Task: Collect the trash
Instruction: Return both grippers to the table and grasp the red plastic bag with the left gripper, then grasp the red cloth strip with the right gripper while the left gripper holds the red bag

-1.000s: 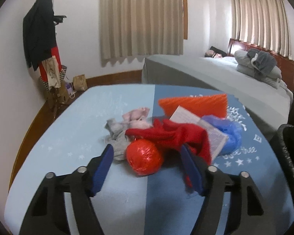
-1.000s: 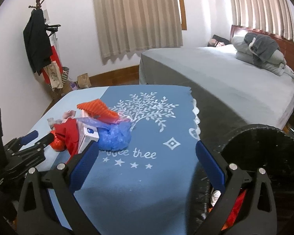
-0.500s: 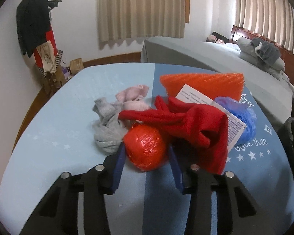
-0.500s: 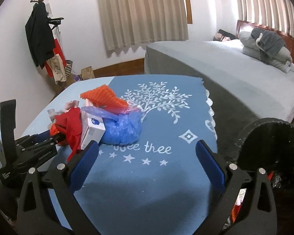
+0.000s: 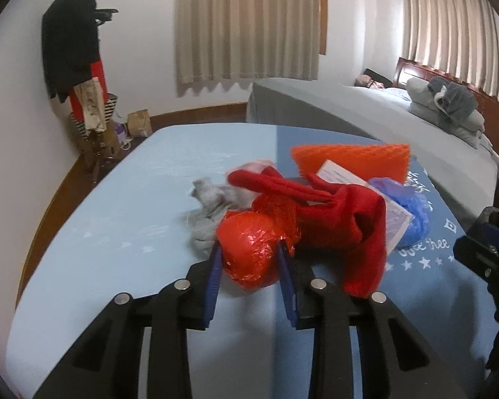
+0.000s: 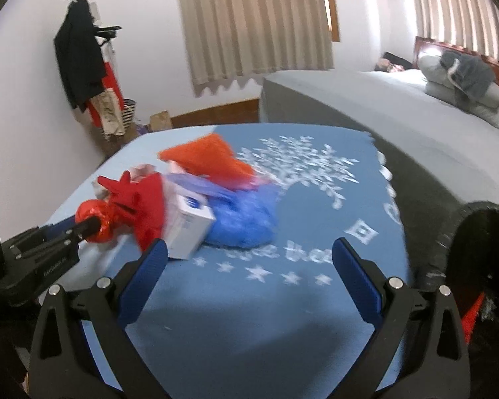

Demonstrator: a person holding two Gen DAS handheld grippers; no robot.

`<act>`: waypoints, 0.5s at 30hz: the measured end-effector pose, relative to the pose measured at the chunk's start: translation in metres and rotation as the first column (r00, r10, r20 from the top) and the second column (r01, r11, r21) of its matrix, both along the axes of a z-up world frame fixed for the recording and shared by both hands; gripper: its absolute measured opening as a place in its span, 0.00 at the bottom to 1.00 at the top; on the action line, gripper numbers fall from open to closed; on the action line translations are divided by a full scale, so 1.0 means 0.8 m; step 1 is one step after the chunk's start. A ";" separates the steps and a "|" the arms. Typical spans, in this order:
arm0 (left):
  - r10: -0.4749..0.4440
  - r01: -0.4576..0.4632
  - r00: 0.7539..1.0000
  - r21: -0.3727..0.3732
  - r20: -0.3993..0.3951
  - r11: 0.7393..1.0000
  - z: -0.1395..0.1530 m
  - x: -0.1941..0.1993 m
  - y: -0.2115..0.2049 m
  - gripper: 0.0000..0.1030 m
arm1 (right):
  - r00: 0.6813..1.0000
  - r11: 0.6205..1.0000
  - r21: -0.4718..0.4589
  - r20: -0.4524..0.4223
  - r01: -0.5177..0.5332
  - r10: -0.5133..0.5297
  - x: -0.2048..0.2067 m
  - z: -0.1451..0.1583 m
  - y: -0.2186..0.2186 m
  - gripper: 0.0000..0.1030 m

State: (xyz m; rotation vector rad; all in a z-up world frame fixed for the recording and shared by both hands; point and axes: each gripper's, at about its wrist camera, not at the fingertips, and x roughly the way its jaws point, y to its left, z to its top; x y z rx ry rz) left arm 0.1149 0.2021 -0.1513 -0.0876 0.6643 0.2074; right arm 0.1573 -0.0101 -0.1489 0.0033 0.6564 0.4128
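Observation:
A crumpled red foil ball [image 5: 246, 262] lies at the near edge of a pile on the blue tablecloth [image 5: 123, 219]. My left gripper [image 5: 249, 248] has the ball between its jaws, which are closing, and both blue pads press its sides. A red cloth [image 5: 336, 212] drapes against the ball. Behind lie a grey sock [image 5: 206, 212], an orange foam net [image 5: 349, 159], a white box [image 6: 189, 226] and a blue plastic bag [image 6: 246, 222]. My right gripper [image 6: 249, 247] hovers open over the cloth just in front of the box and bag, holding nothing.
A black bin [image 6: 482, 249] with a liner stands at the table's right edge. A grey bed [image 5: 366, 116] fills the room behind the table. A coat rack [image 5: 76, 60] with clothes stands by the left wall.
The left jaws have narrowed from wide apart onto the red foil ball. The right gripper has moved nearer to the pile, staying open.

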 end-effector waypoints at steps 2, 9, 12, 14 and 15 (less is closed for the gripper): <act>0.018 -0.018 1.000 0.005 0.002 1.000 0.001 -0.008 0.010 0.31 | 1.000 1.000 0.016 0.008 -0.023 0.023 0.000 0.005 0.015 0.94; 0.061 -0.061 0.998 0.007 0.004 0.998 0.001 -0.021 0.037 0.31 | 0.995 0.995 0.044 0.033 -0.093 0.092 0.002 0.018 0.065 0.89; 0.056 -0.056 0.998 0.005 0.009 0.998 0.002 -0.024 0.041 0.31 | 0.991 0.990 0.043 0.028 -0.131 0.130 0.003 0.020 0.085 0.77; 0.058 -0.058 0.998 0.007 0.014 0.998 0.002 -0.027 0.044 0.31 | 0.989 0.988 0.037 0.025 -0.150 0.149 0.005 0.018 0.097 0.73; 0.060 -0.060 0.998 0.005 0.014 0.998 0.002 -0.028 0.045 0.31 | 0.987 0.987 0.034 0.023 -0.158 0.157 0.006 0.017 0.101 0.69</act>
